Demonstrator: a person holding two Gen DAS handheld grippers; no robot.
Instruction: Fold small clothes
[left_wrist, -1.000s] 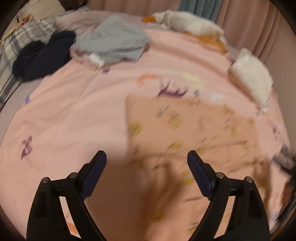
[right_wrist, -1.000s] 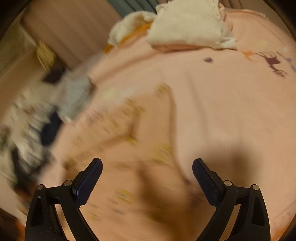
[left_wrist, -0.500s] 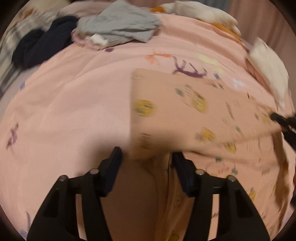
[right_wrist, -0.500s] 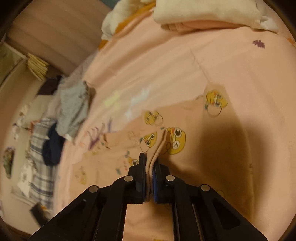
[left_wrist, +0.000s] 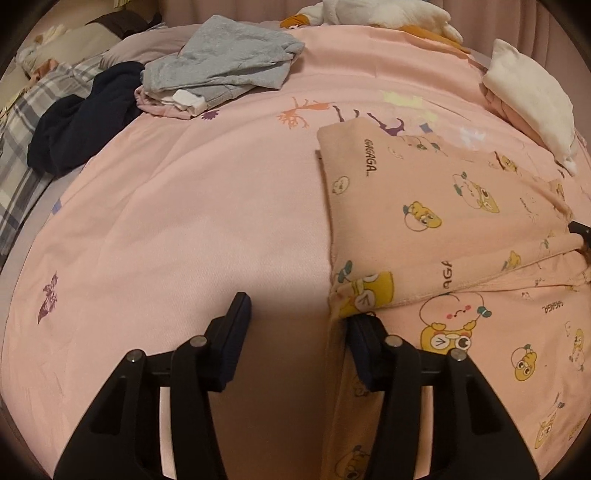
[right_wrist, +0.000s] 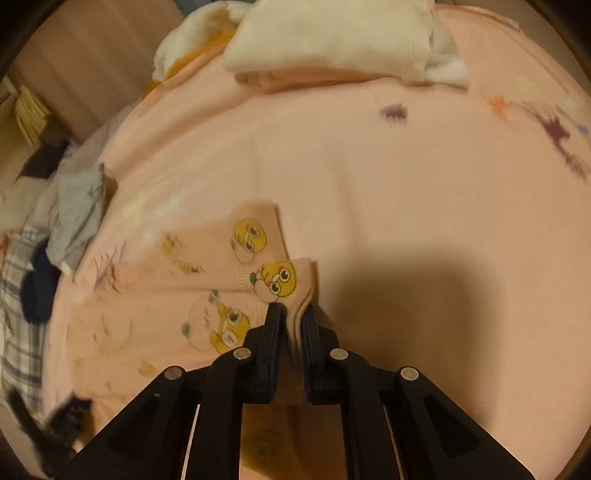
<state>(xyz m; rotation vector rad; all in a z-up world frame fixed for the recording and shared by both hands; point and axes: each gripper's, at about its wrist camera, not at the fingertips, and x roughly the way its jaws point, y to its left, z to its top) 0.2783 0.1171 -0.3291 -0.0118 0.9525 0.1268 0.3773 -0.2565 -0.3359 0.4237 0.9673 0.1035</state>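
Observation:
A small pink garment (left_wrist: 424, 206) with yellow cartoon prints lies on the pink bedsheet (left_wrist: 192, 206), partly folded over itself. My left gripper (left_wrist: 295, 321) is open; its right finger sits under the garment's near left corner and the left finger is on bare sheet. My right gripper (right_wrist: 291, 314) is shut on a bunched edge of the same garment (right_wrist: 221, 280) and holds it a little off the sheet. The right gripper's tip (left_wrist: 581, 230) shows at the right edge of the left wrist view.
A grey garment (left_wrist: 229, 62) and a dark navy one (left_wrist: 85, 114) lie at the back left. A folded white and pink stack (left_wrist: 532, 92) sits at the back right, also in the right wrist view (right_wrist: 332, 40). A plaid blanket (left_wrist: 14, 155) lies at the left.
Both grippers were open above the garment. The right one shut on its edge half a second ago and still holds it. The left gripper narrowed, came down to the near corner, then widened a little.

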